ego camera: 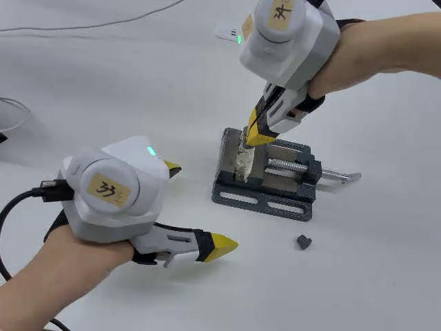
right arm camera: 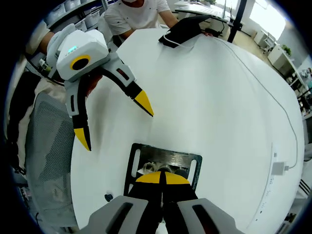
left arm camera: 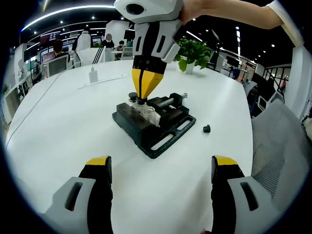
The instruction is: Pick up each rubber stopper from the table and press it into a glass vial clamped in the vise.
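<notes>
White tabletop (ego camera: pixel 103 89), open office behind it: ceiling light strip (left arm camera: pixel 63 12), desks and seated people far back in the left gripper view.

That view gives me the side-on look. The right gripper (left arm camera: pixel 145 90) comes down from above with its jaws closed flat together. Its tips rest on a dark stopper (left arm camera: pixel 141 101) on top of a glass vial (left arm camera: pixel 147 113) clamped in the vise (left arm camera: pixel 141 129). I cannot tell whether the tips pinch that stopper or just press on it. A second stopper (left arm camera: pixel 132 96) sits on a neighbouring vial just beside it.

The right gripper view looks straight down along its own closed jaws, which cover the vial tops. From it I get the vise frame from above, with glass glinting between the vise blocks.

The head view adds the vise handle (ego camera: pixel 341 176), sticking out to the right of the vise body.

A loose stopper (ego camera: pixel 303 242) lies on the table near the vise's front corner, not touching it. I see it in all three views.

The left gripper (ego camera: pixel 200 207) is held above the table to the side of the vise. Its jaws are spread wide, gripping nothing, well apart from the vials.

Other stuff:
- A white charger (left arm camera: pixel 93 75) with its cable sits at the far side of the table.
- A potted plant (left arm camera: pixel 192 51) stands beyond the vise.
- A mesh chair (left arm camera: pixel 282 146) is at the table edge.
- A black cable (ego camera: pixel 14 207) runs off the left gripper.
- In the right gripper view, a person in a white shirt (right arm camera: pixel 139 12) sits at the far edge by a dark device (right arm camera: pixel 187 29).
</notes>
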